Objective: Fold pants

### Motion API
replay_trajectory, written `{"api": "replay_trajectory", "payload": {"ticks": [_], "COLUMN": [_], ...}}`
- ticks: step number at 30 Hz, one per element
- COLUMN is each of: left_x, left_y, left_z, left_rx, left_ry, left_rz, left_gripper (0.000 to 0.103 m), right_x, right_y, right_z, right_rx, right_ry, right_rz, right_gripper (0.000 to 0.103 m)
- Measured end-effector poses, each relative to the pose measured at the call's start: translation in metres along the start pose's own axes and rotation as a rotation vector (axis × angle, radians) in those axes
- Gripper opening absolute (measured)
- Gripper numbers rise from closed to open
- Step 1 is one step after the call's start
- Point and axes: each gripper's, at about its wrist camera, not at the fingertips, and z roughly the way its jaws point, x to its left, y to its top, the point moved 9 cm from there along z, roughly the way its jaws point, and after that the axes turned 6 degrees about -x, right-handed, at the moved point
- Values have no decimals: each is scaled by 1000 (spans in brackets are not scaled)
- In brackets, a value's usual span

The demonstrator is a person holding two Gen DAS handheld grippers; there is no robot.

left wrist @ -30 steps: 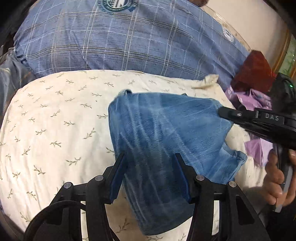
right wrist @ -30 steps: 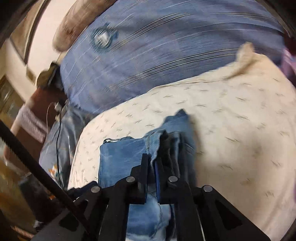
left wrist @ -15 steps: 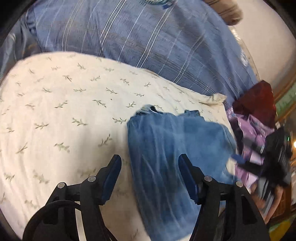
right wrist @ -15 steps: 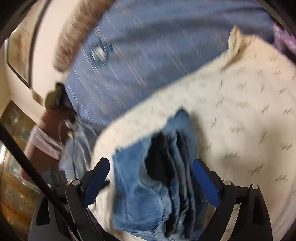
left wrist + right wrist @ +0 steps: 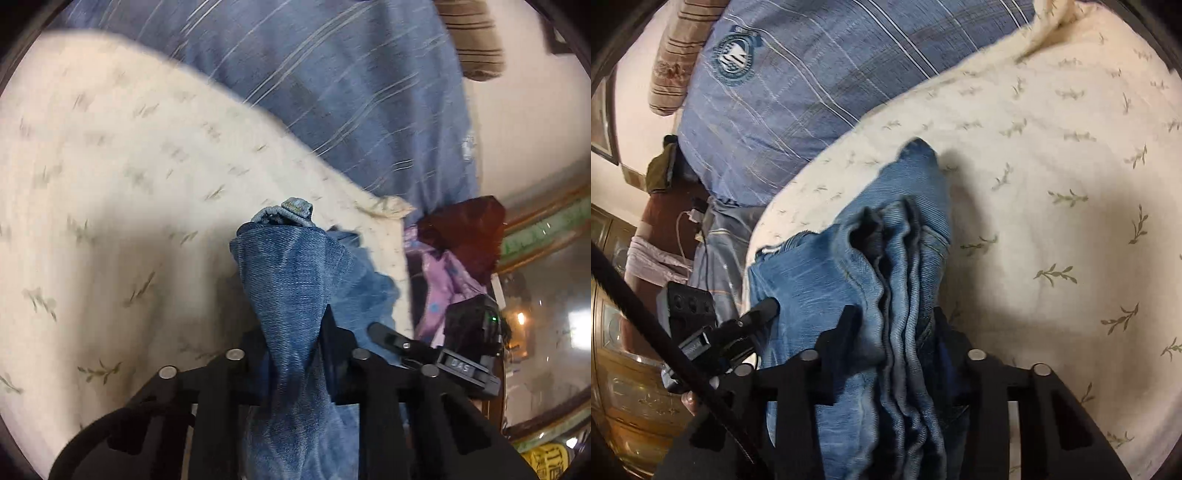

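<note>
Left wrist view: our left tongs (image 5: 291, 332) are closed on a bunched ridge of the jeans (image 5: 291, 280); the denim rises between the two fingers and hides the pads.
Right wrist view: our right tongs (image 5: 890, 328) are narrowed around the stacked layers of the jeans (image 5: 905, 236). The fabric fills the gap, so we judge they grip it, though the pads are hidden.
Place of the jeans: they lie folded on the cream blanket with the leaf print (image 5: 1052, 184), on the bed, near its edge. The blue striped cover (image 5: 812, 74) is behind them.
What just changed: half a second ago both tongs were wide open over the jeans. Now both have closed on the bundle, one at each side.
Difference from one second ago: then the left tongs were open above a flat fold, and the right tongs were shut on an edge. The jeans now look narrower and thicker, with several layers.
Meaning for the task: we judge the folding is almost done, and the double grip prepares to lift or move the bundle.
Risk: the layers can slide apart if one side lifts first.
</note>
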Motion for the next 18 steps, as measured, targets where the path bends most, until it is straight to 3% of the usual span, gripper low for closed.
{"api": "replay_trajectory", "payload": {"ticks": [4,7,9,12,13,15,17,18], "left_x": [-24,-22,-2,38,60,84,82,79], "left_y": [47,89,110,110,106,108,116,117], "left_z": [-27,-26,-13,15,30,48,51,50], "left_rx": [-57,-61,-74,-63,-45,-37,-39,-41], "left_ry": [-28,20,50,33,49,119,124,121], "left_rz": [37,67,69,11,-36,-79,-46,-45], "left_gripper": [19,20,22,24,24,35,39,41], "right_x": [36,63,67,49,38,23,23,25], "right_y": [34,73,91,94,88,82,85,86], "right_z": [-14,-3,19,58,73,96,99,97], "right_rx": [-67,-85,-88,-84,-52,-13,-10,-7], "right_ry": [86,98,82,111,88,31,20,15], "right_rz": [-7,-13,-19,22,37,53,40,39], "right_gripper": [35,36,36,37,38,46,56,56]}}
